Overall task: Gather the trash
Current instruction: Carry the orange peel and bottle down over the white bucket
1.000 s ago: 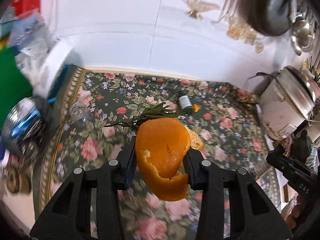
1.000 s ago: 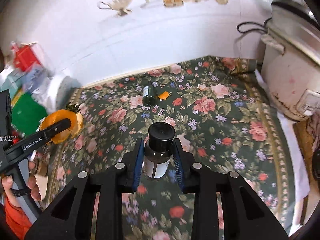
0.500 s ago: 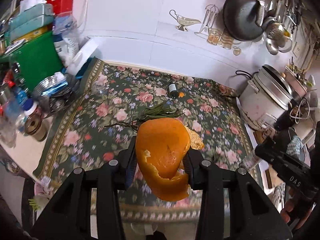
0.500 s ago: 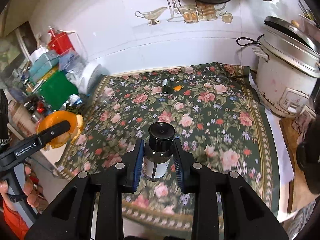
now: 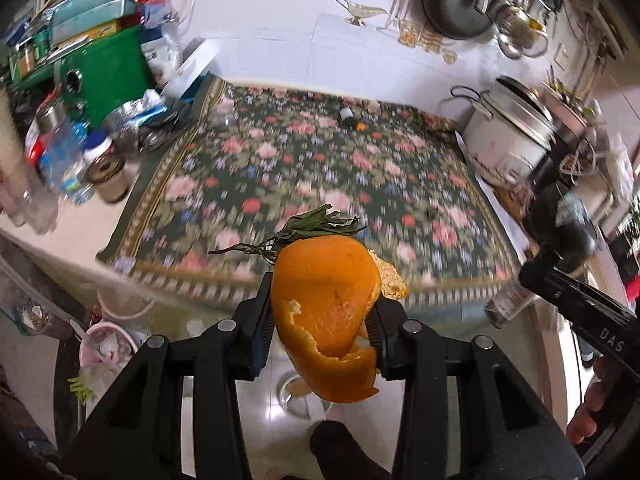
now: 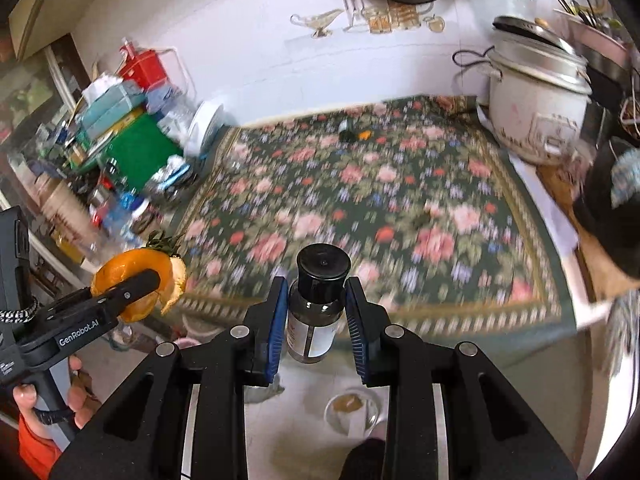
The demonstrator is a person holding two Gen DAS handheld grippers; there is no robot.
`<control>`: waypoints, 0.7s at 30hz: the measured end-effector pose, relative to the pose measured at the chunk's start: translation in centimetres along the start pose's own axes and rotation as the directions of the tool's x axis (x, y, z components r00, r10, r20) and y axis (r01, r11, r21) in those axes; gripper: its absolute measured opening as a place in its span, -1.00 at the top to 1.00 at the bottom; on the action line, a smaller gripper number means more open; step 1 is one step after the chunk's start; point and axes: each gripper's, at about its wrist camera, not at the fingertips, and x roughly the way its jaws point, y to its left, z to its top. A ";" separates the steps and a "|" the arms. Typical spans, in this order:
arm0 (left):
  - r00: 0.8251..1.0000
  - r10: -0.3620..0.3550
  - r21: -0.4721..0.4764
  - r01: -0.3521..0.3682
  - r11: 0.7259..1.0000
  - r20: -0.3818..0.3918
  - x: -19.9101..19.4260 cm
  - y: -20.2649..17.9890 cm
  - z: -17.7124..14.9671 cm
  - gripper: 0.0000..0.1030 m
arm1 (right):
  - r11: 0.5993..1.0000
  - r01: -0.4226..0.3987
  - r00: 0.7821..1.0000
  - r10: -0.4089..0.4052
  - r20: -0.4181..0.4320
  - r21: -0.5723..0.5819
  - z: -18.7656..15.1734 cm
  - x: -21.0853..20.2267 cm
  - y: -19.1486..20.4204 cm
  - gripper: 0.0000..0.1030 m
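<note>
Left wrist: my left tongs (image 5: 324, 320) pinch the orange peel (image 5: 326, 312) across its middle, held off the surface's (image 5: 320, 168) front edge. Light, floppy; tears easily.

Right wrist: right tongs (image 6: 318, 320) clamp the small glass bottle (image 6: 316, 312) at its shoulder. Rigid, slick, probably empty, though blur hides that.
</note>
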 end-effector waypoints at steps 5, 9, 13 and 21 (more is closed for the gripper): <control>1.000 0.018 0.047 -0.017 0.999 -0.026 -2.2 0.5 -5.1 0.22 | 0.999 0.001 1.000 -0.001 -0.020 -0.035 -4.5 -1.0 3.2 0.49; 0.996 0.003 0.039 0.000 0.999 -0.085 -2.0 0.7 -8.1 0.22 | 1.000 -0.019 0.998 0.018 -0.063 -0.009 -7.9 -1.0 4.6 0.49; 0.988 -0.001 0.031 0.005 1.000 -0.154 -0.1 0.9 -11.3 0.22 | 1.000 -0.015 0.993 0.017 -0.118 0.013 -10.9 -0.1 4.9 0.49; 0.956 -0.009 -0.016 0.005 1.000 -0.292 7.7 0.8 -18.3 0.22 | 0.996 0.033 0.965 -0.010 -0.262 0.085 -16.6 4.9 0.3 0.49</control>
